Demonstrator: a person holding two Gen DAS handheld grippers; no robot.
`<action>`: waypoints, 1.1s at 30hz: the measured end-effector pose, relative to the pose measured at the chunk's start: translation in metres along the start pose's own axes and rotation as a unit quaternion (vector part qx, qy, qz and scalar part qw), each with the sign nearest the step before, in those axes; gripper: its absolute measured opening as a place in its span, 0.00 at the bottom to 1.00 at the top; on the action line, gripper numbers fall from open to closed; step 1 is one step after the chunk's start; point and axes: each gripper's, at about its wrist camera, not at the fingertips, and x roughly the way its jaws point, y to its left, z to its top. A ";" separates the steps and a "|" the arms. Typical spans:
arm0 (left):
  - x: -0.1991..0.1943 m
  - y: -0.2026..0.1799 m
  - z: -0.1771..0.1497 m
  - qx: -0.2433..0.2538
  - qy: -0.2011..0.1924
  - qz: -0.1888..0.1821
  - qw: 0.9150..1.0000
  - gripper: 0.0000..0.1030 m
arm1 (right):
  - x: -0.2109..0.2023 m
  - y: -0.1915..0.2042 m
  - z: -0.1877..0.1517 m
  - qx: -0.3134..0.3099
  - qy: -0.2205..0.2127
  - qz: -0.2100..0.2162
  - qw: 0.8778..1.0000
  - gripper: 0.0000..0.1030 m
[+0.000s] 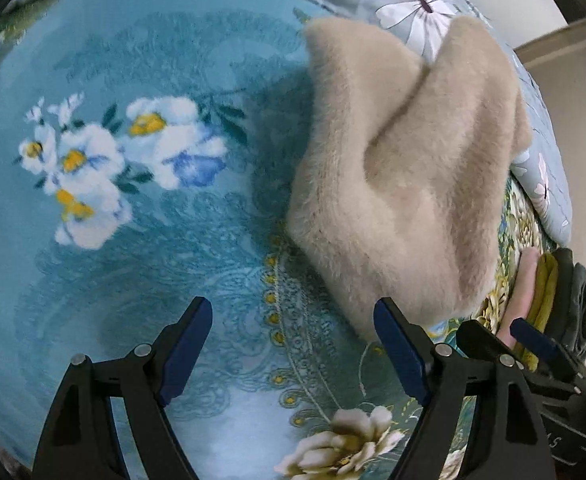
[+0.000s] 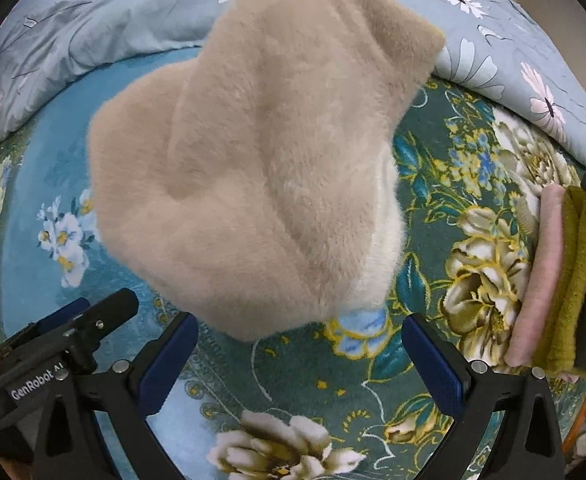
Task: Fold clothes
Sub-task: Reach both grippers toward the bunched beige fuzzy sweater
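Note:
A beige fluffy garment lies bunched on the teal floral bedspread; it also shows in the right wrist view. My left gripper is open and empty, its right finger near the garment's near edge. My right gripper is open and empty, just in front of the garment's near tip. The right gripper also shows at the right edge of the left wrist view, and the left gripper at the lower left of the right wrist view.
A stack of folded clothes, pink, olive and dark grey, lies at the right edge of the bed, also visible in the left wrist view. A grey-blue flowered quilt is bunched along the far side.

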 end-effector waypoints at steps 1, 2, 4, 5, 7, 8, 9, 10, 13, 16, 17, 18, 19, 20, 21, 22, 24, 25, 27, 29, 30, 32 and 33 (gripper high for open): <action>0.003 0.001 0.001 -0.004 0.004 -0.002 1.000 0.81 | 0.002 0.001 0.001 -0.001 0.001 0.000 1.000 1.00; 0.005 0.002 0.002 -0.008 0.006 -0.003 1.000 0.81 | 0.005 0.002 0.002 -0.001 0.002 0.000 1.000 1.00; 0.009 0.003 0.005 -0.017 0.011 -0.007 1.000 0.81 | 0.009 0.005 0.005 -0.002 0.004 0.000 1.000 1.00; 0.011 0.003 0.006 -0.019 0.014 -0.005 1.000 0.81 | 0.011 0.009 0.007 -0.002 0.005 0.000 1.000 1.00; 0.014 0.002 0.009 -0.023 0.017 -0.003 1.000 0.81 | 0.012 0.010 0.007 -0.003 0.009 0.004 1.000 1.00; 0.016 0.001 0.010 -0.024 0.019 -0.004 1.000 0.81 | 0.013 0.007 0.007 -0.003 0.010 0.006 1.000 1.00; 0.017 0.000 0.011 -0.024 0.020 -0.004 0.999 0.79 | 0.015 0.005 0.007 -0.002 0.011 0.007 1.000 1.00; 0.020 -0.002 0.013 -0.024 0.022 -0.005 0.999 0.79 | 0.016 0.003 0.008 -0.003 0.012 0.008 1.000 1.00; 0.024 -0.007 0.019 -0.024 0.028 -0.013 0.999 0.78 | 0.016 0.006 0.009 -0.001 0.019 0.007 1.000 1.00; 0.027 -0.010 0.025 -0.033 0.030 -0.026 0.999 0.77 | 0.017 0.006 0.008 0.001 0.019 0.006 1.000 1.00; 0.029 -0.011 0.027 -0.035 0.032 -0.028 0.999 0.77 | 0.018 0.005 0.008 0.003 0.019 0.006 1.000 1.00; 0.030 -0.011 0.030 -0.038 0.032 -0.030 0.998 0.77 | 0.019 0.004 0.008 0.004 0.019 0.005 1.000 1.00; 0.031 -0.011 0.033 -0.042 0.033 -0.033 0.998 0.77 | 0.020 0.004 0.008 0.003 0.020 0.004 1.000 1.00; 0.032 -0.012 0.035 -0.046 0.034 -0.035 0.998 0.77 | 0.020 0.003 0.007 0.004 0.021 0.004 1.000 1.00; 0.033 -0.012 0.038 -0.050 0.034 -0.039 0.997 0.77 | 0.020 0.002 0.007 0.005 0.022 0.004 1.000 1.00; 0.035 -0.013 0.041 -0.055 0.035 -0.044 0.997 0.77 | 0.019 0.001 0.006 0.003 0.023 0.004 1.000 1.00; 0.035 -0.014 0.046 -0.065 0.037 -0.053 0.996 0.74 | 0.016 -0.003 0.004 0.002 0.023 0.004 1.000 1.00; 0.035 -0.015 0.048 -0.070 0.038 -0.058 0.995 0.74 | 0.013 -0.005 0.003 0.002 0.023 0.003 1.000 1.00; 0.032 -0.015 0.050 -0.079 0.038 -0.072 0.994 0.74 | 0.008 -0.013 0.000 0.009 0.022 0.003 1.000 1.00; 0.029 -0.016 0.052 -0.089 0.034 -0.092 0.991 0.74 | 0.002 -0.018 -0.003 0.026 0.024 0.003 0.999 1.00; 0.029 -0.018 0.054 -0.089 0.034 -0.096 0.991 0.74 | 0.000 -0.022 -0.007 0.023 0.023 0.001 0.999 1.00; 0.033 -0.026 0.063 -0.084 0.036 -0.097 0.991 0.74 | 0.001 -0.036 -0.015 0.014 0.017 -0.001 1.000 1.00; 0.037 -0.031 0.070 -0.079 0.037 -0.094 0.992 0.74 | 0.002 -0.041 -0.017 0.016 0.015 -0.004 1.000 1.00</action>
